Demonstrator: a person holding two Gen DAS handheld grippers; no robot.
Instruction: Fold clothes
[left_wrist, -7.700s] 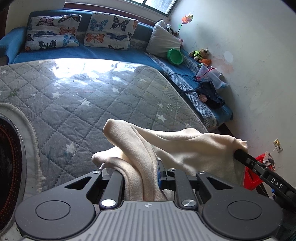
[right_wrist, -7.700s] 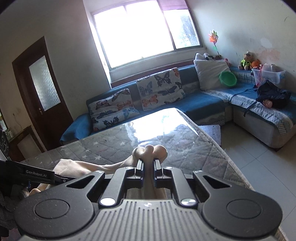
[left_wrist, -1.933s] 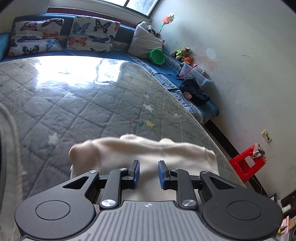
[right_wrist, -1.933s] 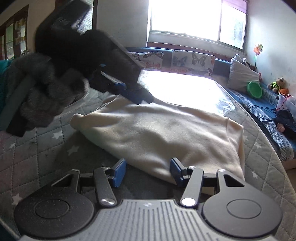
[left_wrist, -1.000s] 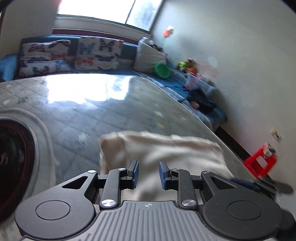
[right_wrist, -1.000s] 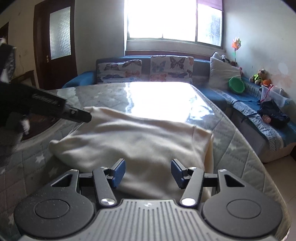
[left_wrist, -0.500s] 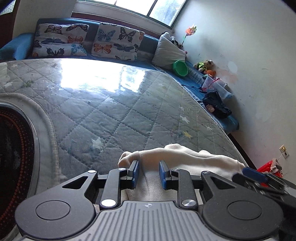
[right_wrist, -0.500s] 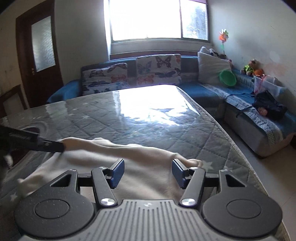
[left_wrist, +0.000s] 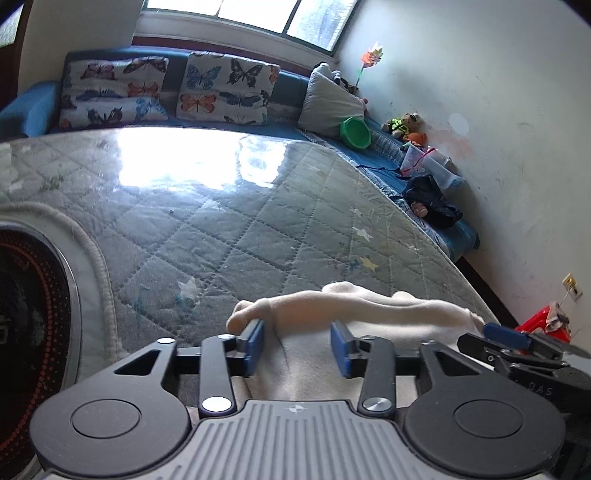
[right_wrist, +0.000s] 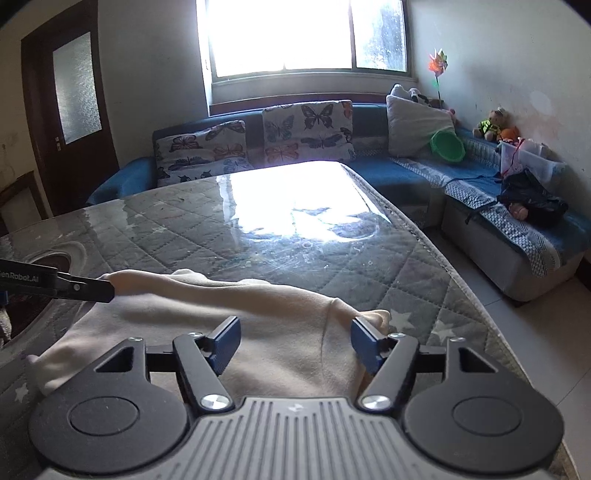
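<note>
A cream garment (left_wrist: 354, 306) lies folded on the grey quilted mattress (left_wrist: 221, 221) near its front right edge; it also shows in the right wrist view (right_wrist: 236, 317). My left gripper (left_wrist: 297, 345) is open, low over the garment's left end, nothing between its blue pads. My right gripper (right_wrist: 295, 341) is open wide over the garment's right end, empty. The left gripper's finger (right_wrist: 85, 286) shows at the garment's far left corner in the right wrist view. The right gripper's tip (left_wrist: 517, 341) shows at the lower right of the left wrist view.
A blue corner sofa (right_wrist: 480, 184) with butterfly cushions (right_wrist: 306, 129) runs behind and right of the mattress (right_wrist: 258, 229). A green bowl (right_wrist: 447, 146), toys and dark clothes (right_wrist: 532, 201) lie on it. A dark round-rimmed object (left_wrist: 33, 314) is at the left. Floor and a red stool (left_wrist: 539, 321) lie to the right.
My left gripper has opened wider over the garment. Both grippers have sunk closer to the cloth, and the garment lies flatter at the mattress front.
</note>
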